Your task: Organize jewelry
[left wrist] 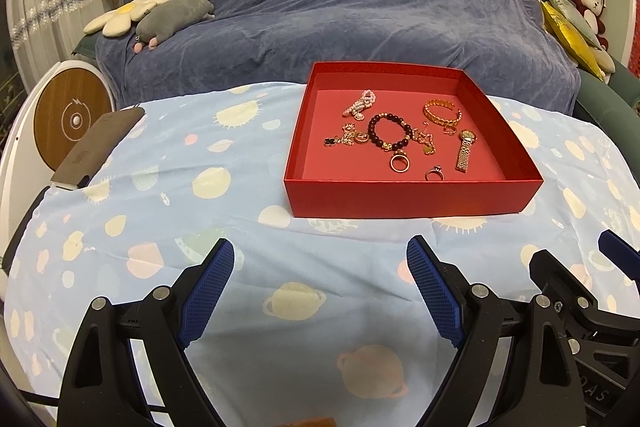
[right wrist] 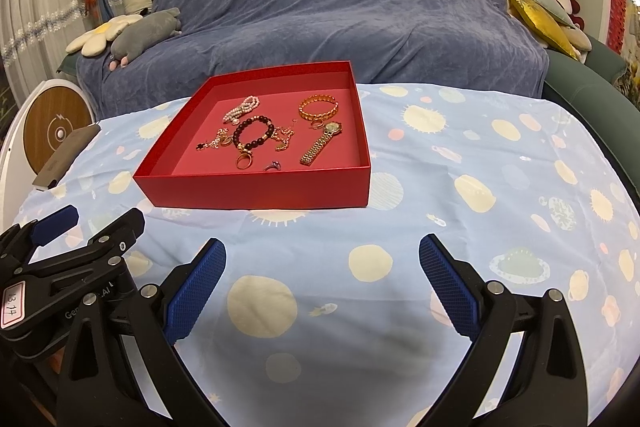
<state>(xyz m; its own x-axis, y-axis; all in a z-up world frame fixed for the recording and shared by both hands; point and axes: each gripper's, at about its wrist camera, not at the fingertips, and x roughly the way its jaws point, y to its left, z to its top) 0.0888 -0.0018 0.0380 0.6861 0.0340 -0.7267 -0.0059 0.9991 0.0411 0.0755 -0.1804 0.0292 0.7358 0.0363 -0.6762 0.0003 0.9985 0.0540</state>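
Both grippers hung low over the cloth-covered surface [left wrist: 208,163], jaws spread wide and holding nothing: the left gripper [left wrist: 320,263] had the red box [left wrist: 408,197] ahead and slightly to its right, the right gripper [right wrist: 322,259] had it ahead and to its left. All the jewelry lay loose on the box floor, well beyond either set of fingertips. The gold watch [right wrist: 322,143] and gold bangle [right wrist: 319,109] looked stiff and fairly solid, best pinched across the band or rim. The dark bead bracelet [right wrist: 256,135] would probably flex and roll, so a grip across one side of the loop suited it. The chains [left wrist: 348,139] seemed tangled, though the view was too small to be sure. The small rings [left wrist: 434,173] were slippery, light targets.
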